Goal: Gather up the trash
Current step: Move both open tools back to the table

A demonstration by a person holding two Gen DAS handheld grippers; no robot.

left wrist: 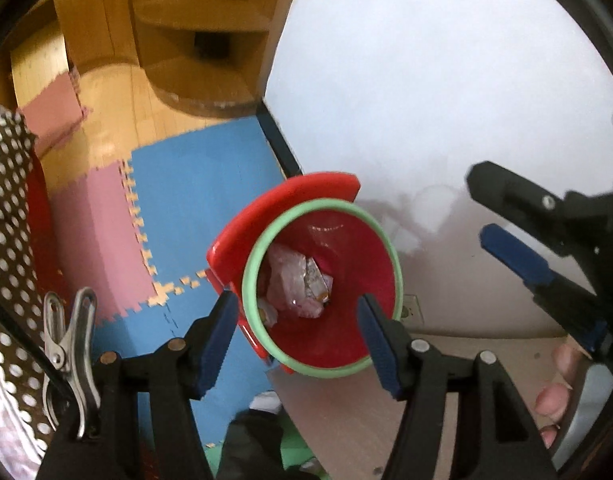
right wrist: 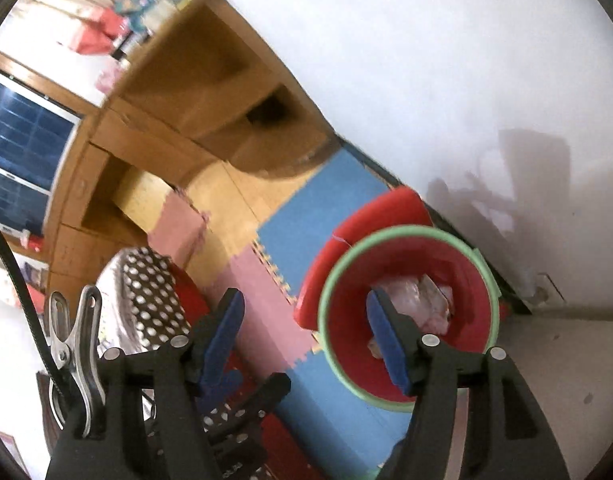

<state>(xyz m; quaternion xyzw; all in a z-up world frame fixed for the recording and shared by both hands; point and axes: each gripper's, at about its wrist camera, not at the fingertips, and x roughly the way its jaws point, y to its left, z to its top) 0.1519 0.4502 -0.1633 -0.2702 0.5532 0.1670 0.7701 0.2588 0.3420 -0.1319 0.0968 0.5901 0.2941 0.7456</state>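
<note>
Round red plastic bin with green rim [left wrist: 320,288], crumpled wrappers [left wrist: 296,280] inside, by wall. Left gripper [left wrist: 296,334], right gripper [right wrist: 306,336]: jaws released, empty, above it.

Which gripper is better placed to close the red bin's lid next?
Left, probably. The left gripper is open and empty, with the bin and its raised lid centred between its fingers. The right gripper is also open and empty, but the bin sits off to its right side.
</note>
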